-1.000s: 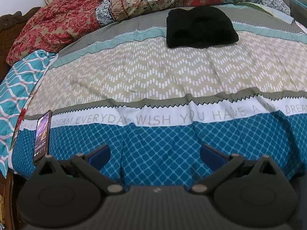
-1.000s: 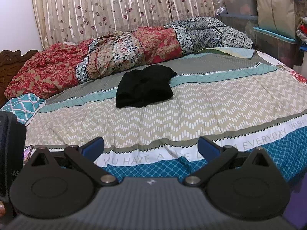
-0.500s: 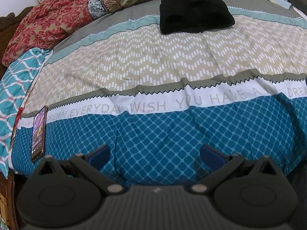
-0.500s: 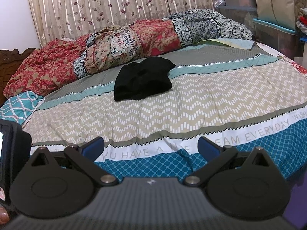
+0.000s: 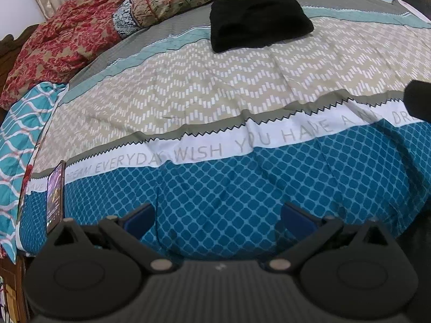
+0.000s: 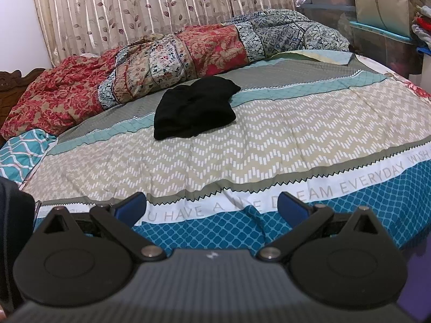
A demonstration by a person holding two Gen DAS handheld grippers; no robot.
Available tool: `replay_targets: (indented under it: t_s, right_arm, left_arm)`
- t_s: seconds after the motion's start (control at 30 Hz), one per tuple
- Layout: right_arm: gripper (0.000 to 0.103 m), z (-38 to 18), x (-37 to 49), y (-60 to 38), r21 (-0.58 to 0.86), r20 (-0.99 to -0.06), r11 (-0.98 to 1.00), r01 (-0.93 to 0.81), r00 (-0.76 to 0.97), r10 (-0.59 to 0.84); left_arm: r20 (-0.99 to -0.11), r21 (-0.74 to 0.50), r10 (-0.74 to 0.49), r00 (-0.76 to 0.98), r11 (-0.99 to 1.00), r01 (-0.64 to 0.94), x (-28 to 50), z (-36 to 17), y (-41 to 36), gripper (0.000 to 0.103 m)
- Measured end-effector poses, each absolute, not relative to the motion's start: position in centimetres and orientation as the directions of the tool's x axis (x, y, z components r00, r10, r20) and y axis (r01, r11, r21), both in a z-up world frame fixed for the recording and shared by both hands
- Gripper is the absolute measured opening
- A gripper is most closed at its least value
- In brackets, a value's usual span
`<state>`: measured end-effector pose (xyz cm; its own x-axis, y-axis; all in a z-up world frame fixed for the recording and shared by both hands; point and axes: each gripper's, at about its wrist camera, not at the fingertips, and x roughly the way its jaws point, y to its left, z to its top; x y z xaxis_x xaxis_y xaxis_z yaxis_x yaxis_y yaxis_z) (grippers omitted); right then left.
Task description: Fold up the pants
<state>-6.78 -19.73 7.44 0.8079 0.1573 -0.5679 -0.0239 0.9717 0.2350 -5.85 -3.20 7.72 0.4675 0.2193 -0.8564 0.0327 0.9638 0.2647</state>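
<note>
We see a wide bed (image 6: 309,123) covered by a patterned bedspread, viewed from two cameras mounted on hand-held grippers. In the left wrist view, the black pants (image 5: 258,20) lie as a rumpled dark bundle at the upper centre of the frame, on the grey and teal bands of the bedspread; in the right wrist view they sit a little left of centre, in the upper half. We judge the pants soft, light and limp: they will sag and drape rather than hold a shape, and the cloth looks matte rather than slippery, so nothing here is fragile. The bundle is too dark for us to make out a waistband or leg hems, so we judge that a first hold belongs on an outer edge or corner of the heap, one gripper at each side, to lift it and shake it open flat. The left gripper (image 5: 217,216) fills the bottom of its frame with its blue-padded fingers spread wide apart, holding nothing, above the blue diamond band at the near edge of the bed. The right gripper (image 6: 212,205) likewise shows at the bottom of its frame, fingers spread and empty, above the white lettered band. The pants lie well apart from both, far up the bed beyond the zigzag band. A phone (image 5: 55,195) rests at the lower left of the left view. A crumpled floral quilt (image 6: 167,62) lies behind the pants.
</note>
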Motion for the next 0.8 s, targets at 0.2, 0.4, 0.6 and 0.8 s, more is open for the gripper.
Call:
replay_targets:
  t_s: [0.2, 0.4, 0.6, 0.8]
  right_arm:
    - [0.103, 7.3, -6.7, -19.9, 0.238, -0.570, 0.971, -0.014, 0.808, 0.152]
    - [0.103, 7.4, -6.7, -20.0, 0.237, -0.566, 0.971, -0.010, 0.811, 0.147]
    - [0.103, 7.9, -6.8, -20.0, 0.227, -0.552, 0.974, -0.011, 0.823, 0.137]
    - [0.103, 8.9, -7.0, -20.1, 0.228, -0.531, 0.974, -0.018, 0.836, 0.140]
  left_arm:
    - [-0.855, 0.264, 0.213, 0.472, 0.964, 0.044, -6.0, 7.8, -3.5, 0.103]
    - [-0.852, 0.258, 0.205, 0.482, 0.965, 0.046, -6.0, 8.2, -3.6, 0.103]
    - [-0.841, 0.247, 0.196, 0.504, 0.968, 0.036, -5.9, 9.3, -3.4, 0.103]
    - [-0.821, 0.234, 0.194, 0.537, 0.972, 0.008, -5.6, 11.2, -2.8, 0.103]
